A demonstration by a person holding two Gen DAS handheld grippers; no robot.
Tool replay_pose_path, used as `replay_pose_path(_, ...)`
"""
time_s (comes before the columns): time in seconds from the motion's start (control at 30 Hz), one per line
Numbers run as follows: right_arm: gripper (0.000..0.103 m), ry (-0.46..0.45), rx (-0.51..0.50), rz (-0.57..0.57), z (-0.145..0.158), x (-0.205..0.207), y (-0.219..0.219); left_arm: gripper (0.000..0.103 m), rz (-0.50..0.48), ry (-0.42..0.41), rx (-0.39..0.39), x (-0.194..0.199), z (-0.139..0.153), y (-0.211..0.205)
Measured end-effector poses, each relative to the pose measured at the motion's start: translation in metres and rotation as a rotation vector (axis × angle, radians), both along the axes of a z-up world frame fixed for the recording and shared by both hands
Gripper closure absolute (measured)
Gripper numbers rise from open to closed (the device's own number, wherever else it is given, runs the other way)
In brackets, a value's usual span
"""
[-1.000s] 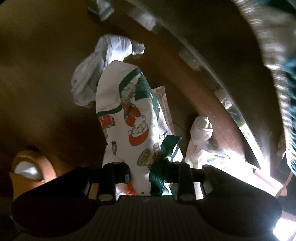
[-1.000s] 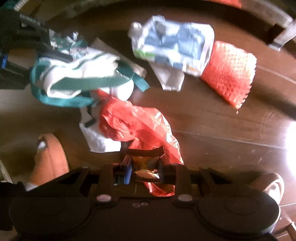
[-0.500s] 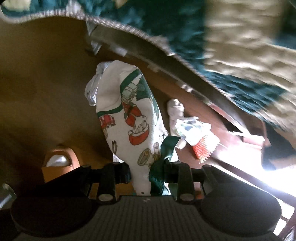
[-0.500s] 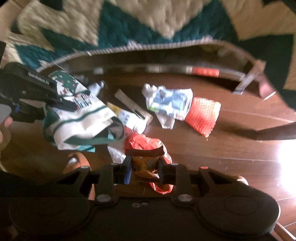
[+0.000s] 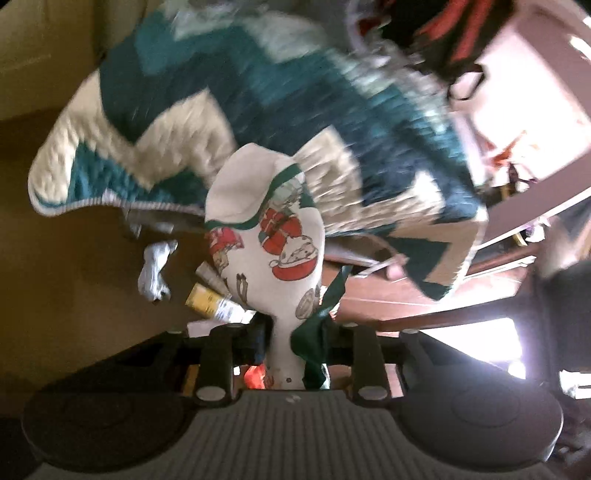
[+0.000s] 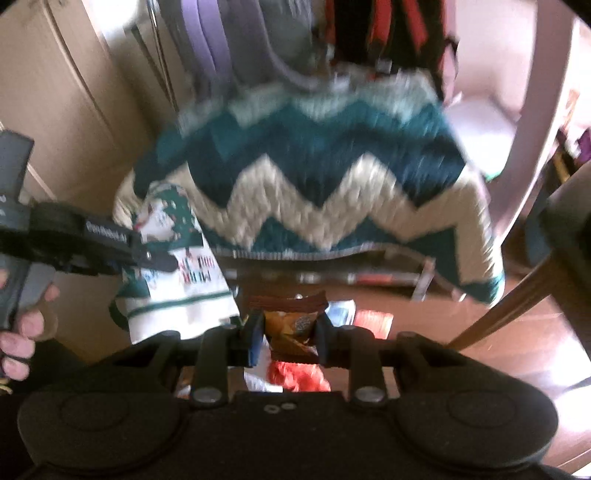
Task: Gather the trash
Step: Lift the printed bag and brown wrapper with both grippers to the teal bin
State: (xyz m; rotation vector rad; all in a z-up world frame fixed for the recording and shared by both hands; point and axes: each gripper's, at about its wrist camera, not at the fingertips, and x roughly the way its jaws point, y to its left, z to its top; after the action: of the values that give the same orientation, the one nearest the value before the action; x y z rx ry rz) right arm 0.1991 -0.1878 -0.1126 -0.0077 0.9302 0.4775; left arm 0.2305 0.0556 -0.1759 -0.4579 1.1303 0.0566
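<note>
My left gripper point(image 5: 295, 336) is shut on the rim of a white Christmas-print bag point(image 5: 269, 240) with a green handle, and holds it up off the floor. The bag also shows at the left of the right wrist view point(image 6: 177, 266), with the left gripper's finger point(image 6: 110, 243) clamped on it. My right gripper point(image 6: 290, 336) is shut on an orange-brown snack wrapper point(image 6: 291, 321), raised beside the bag. A red plastic bag point(image 6: 299, 376) lies below it. A crumpled white tissue point(image 5: 155, 269) and a yellow packet point(image 5: 210, 302) lie on the wooden floor.
A teal and cream zigzag blanket point(image 6: 314, 177) hangs over a low frame ahead. More wrappers point(image 6: 369, 321) lie on the brown wooden floor under it. A dark wooden leg point(image 6: 517, 295) stands at the right. Hanging clothes point(image 6: 369, 33) are behind.
Both grippers have risen and tilted up from the floor, so the blanket and room now fill the views. The right gripper has carried the snack wrapper up beside the bag.
</note>
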Motion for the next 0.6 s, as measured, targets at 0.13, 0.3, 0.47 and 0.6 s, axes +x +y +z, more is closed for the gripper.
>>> replay_pose_path(0.13, 0.076, -0.09, 0.007, -0.02, 0.046, -0.019, -0.022, 0.084, -0.036, -0.067, 0.022, -0.014, 0.039, -0.021)
replay_pose_path(0.3, 0.076, -0.162, 0.032, -0.061, 0.097, -0.033, -0.06, 0.086, -0.096, -0.171, 0.019, -0.027, 0.092, -0.047)
replay_pose_path(0.47, 0.076, -0.262, 0.04, -0.112, 0.158, -0.042, -0.099, 0.086, -0.202, -0.28, 0.035, -0.031, 0.151, -0.089)
replay_pose_path(0.6, 0.076, -0.346, 0.032, -0.172, 0.201, -0.046, -0.13, 0.086, -0.3, -0.372, 0.052, -0.024, 0.201, -0.132)
